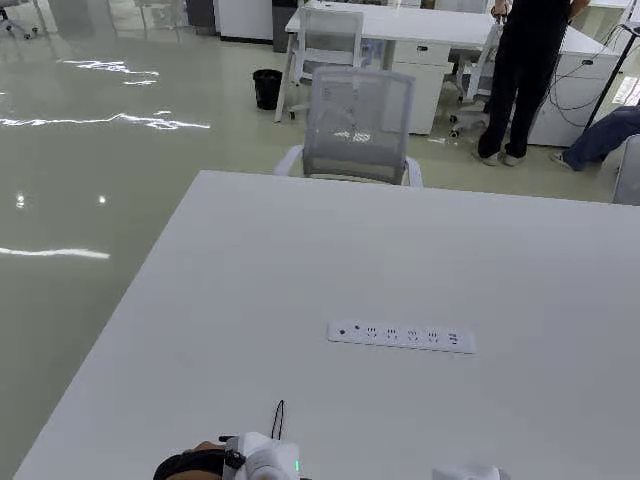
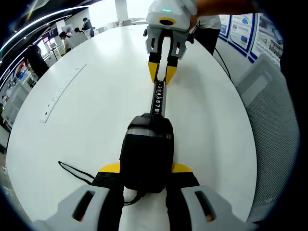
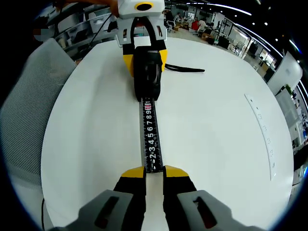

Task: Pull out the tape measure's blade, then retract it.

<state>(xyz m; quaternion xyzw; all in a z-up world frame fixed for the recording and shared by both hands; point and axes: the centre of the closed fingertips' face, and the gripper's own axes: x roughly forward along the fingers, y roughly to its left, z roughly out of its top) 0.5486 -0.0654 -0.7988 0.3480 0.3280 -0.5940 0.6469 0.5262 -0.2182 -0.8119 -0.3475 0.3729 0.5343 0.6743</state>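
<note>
The black tape measure case [image 2: 147, 154] lies on the white table, gripped between the yellow pads [image 2: 110, 167] of my left gripper [image 2: 147, 168]. Its blade [image 2: 158, 98] runs out a short way, with numbers up to about 9 showing, to my right gripper [image 2: 162, 77]. In the right gripper view, my right gripper [image 3: 154, 171] is shut on the blade's end, and the blade [image 3: 150, 134] leads back to the case [image 3: 147, 72] held by my left gripper [image 3: 144, 57]. In the head view, the tops of my left gripper [image 1: 260, 462] and right gripper [image 1: 465, 472] peek in at the bottom edge.
A white power strip [image 1: 400, 337] lies mid-table, and a thin black strap [image 1: 278, 415] trails from the case. A grey mesh chair [image 1: 357, 125] stands at the table's far edge [image 1: 400, 185]. Beyond are a black bin [image 1: 266, 88], other desks and a standing person [image 1: 522, 70].
</note>
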